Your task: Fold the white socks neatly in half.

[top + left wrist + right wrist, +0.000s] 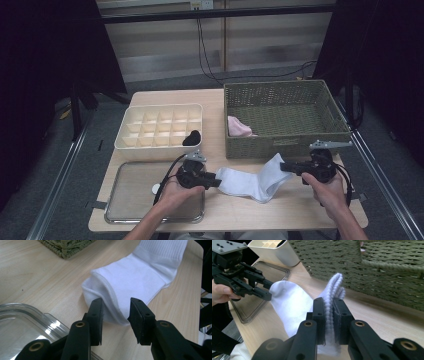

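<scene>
**Clerk:** On the pale wooden table (292,207), at six o'clock from the olive woven basket (285,145), item one: a white ribbed cotton sock (250,181), lying flat, strung between the two tools.

**Checker:** Left gripper (212,180)?

**Clerk:** At nine o'clock of the sock. In the left gripper view its jaws stand apart on either side of the toe end of the sock (135,277); whether the pads press the cloth I cannot tell.

**Checker:** Right gripper (286,167)?

**Clerk:** At three o'clock of the sock. The right gripper (329,315) has its jaws closed on the ribbed cuff, which stands pinched between the pads.

**Checker:** Other stock?

**Clerk:** A cream plastic divided organiser (160,127) at eleven o'clock of the sock, with a black rolled item (192,137) in its near right cell. A clear shallow rectangular tray (135,192) at nine o'clock, under the left hand (177,192). A pink cloth (239,127) in the basket's near left corner.
</scene>
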Available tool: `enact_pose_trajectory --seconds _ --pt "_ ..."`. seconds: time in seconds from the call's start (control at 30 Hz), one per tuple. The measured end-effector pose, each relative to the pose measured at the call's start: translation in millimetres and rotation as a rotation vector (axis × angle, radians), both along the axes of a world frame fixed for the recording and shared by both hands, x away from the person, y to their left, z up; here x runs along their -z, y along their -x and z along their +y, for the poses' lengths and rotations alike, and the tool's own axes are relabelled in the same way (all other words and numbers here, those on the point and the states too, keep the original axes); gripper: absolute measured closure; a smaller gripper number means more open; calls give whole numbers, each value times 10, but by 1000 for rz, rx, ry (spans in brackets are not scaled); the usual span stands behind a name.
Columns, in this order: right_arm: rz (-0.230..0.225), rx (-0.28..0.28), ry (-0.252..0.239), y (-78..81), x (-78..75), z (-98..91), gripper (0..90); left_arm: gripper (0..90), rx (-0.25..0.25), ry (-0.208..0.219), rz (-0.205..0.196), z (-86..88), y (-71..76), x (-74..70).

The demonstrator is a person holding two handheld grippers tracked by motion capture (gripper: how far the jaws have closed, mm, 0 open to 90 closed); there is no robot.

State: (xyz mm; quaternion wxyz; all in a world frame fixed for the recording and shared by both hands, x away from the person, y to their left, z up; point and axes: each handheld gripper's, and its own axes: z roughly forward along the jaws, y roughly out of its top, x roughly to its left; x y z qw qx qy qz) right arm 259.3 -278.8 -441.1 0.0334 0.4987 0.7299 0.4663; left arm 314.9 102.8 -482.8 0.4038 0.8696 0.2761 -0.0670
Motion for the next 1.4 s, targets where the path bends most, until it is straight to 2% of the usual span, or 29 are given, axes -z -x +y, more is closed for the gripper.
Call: enact_pose_trajectory --seconds 0.27,0.6,0.67,0.77,0.9,1.27,1.4 --pt "0 -13 -4 -24 -40 69 815 623 2 12 4 -11 31 -4" --pt "-11 -41 -6 1 -102 122 815 640 12 6 0 -56 28 -11" --pt "-12 -46 -11 0 -120 125 815 647 -6 15 2 -72 27 -5" --pt "-12 -52 -14 -1 -141 148 815 662 -4 25 -1 -113 22 -1" --pt "-8 -60 -11 -14 -146 199 813 657 8 14 -2 -147 33 -7" --pt "-10 -93 -13 -77 -154 352 810 654 12 18 2 -161 44 5" --pt "-12 -118 -8 -114 -162 463 809 654 8 24 8 -172 48 -1"
